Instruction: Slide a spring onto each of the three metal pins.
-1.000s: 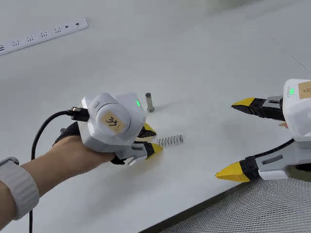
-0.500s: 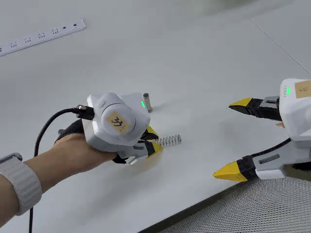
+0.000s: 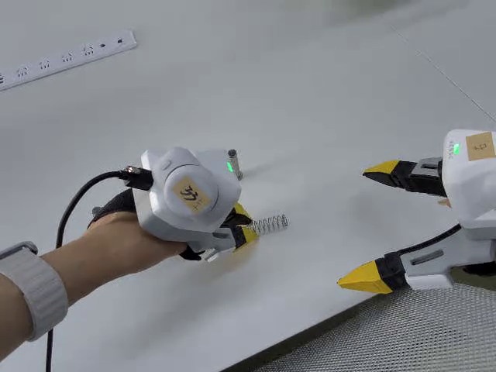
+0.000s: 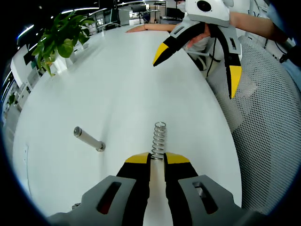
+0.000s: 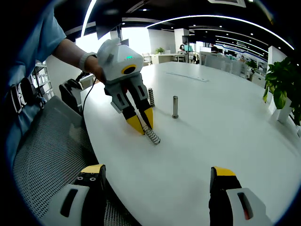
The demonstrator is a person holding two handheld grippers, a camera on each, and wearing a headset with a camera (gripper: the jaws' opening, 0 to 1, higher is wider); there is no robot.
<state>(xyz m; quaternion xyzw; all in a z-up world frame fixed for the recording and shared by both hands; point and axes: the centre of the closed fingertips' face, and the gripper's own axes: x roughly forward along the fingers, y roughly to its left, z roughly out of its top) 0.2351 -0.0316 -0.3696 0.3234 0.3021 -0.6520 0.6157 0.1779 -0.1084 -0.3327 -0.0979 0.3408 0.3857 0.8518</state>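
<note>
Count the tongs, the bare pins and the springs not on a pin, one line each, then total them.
Tongs: 2, left tongs and right tongs
Bare pin: 1
Spring, not on a pin: 1, in the left tongs
Total: 4

Head view looks down from above and behind the pair: left gripper [image 3: 244, 223] near, right gripper [image 3: 353, 229] beside it. Left gripper view sits low, close behind its own jaws, facing the right gripper across the table [image 4: 117, 70]. Right gripper view stares back from farther off. Both catch the spring [image 4: 159, 136] and pin [image 4: 88, 139].
</note>
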